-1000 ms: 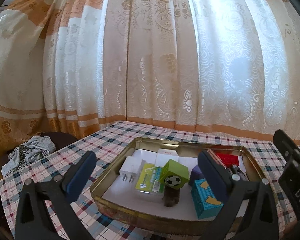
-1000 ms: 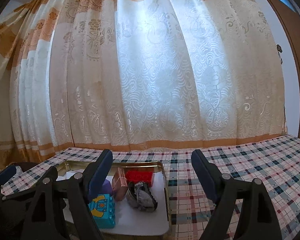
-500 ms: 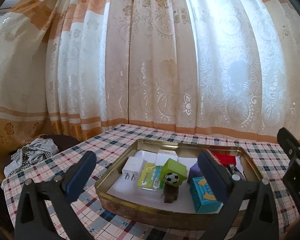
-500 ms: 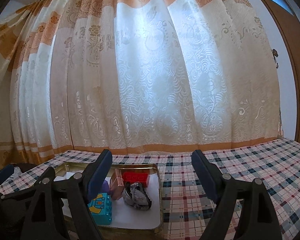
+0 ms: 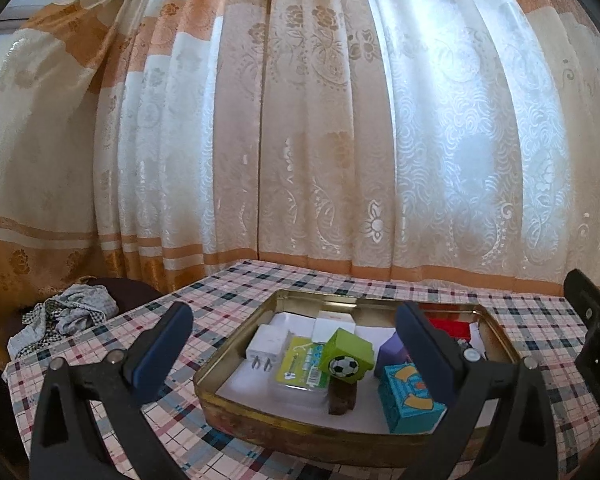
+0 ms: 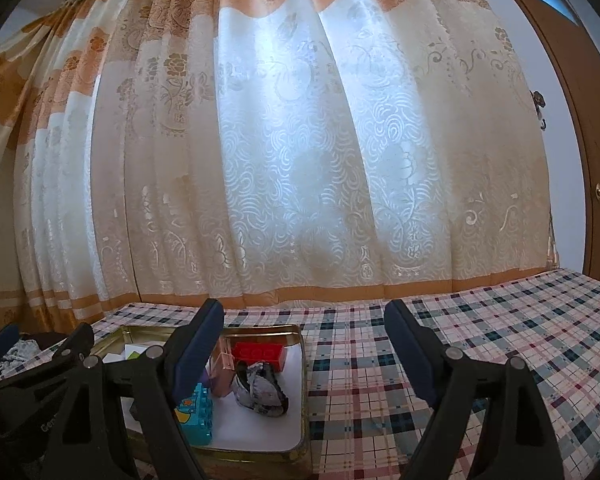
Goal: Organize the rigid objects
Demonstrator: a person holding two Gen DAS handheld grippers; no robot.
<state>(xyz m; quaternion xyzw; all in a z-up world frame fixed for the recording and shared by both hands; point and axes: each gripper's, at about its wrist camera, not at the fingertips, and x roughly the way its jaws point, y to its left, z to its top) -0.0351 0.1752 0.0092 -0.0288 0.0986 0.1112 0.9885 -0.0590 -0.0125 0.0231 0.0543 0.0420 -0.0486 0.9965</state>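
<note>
A gold metal tin (image 5: 236, 364) sits on the plaid table and holds several small items: a white charger (image 5: 266, 346), a green card pack (image 5: 302, 366), a green cube with a football (image 5: 346, 356), a teal block (image 5: 406, 398), a purple block (image 5: 392, 350) and a red box (image 5: 450, 326). My left gripper (image 5: 296, 350) is open and empty, raised in front of the tin. My right gripper (image 6: 304, 354) is open and empty, above the tin's right edge (image 6: 303, 380). The right wrist view shows the teal block (image 6: 196, 410), red box (image 6: 260, 354) and a grey crumpled item (image 6: 260, 388).
The plaid tablecloth (image 6: 480, 344) stretches to the right of the tin. A long cream and orange curtain (image 5: 300, 140) hangs behind the table. A checked cloth (image 5: 72, 314) lies on a dark seat at the left. A brown door (image 6: 592, 160) stands at the far right.
Both grippers have drawn back and tilted up a little, so the tin sits lower and farther in both views. Both stay open and empty. The items in the tin have not moved.
</note>
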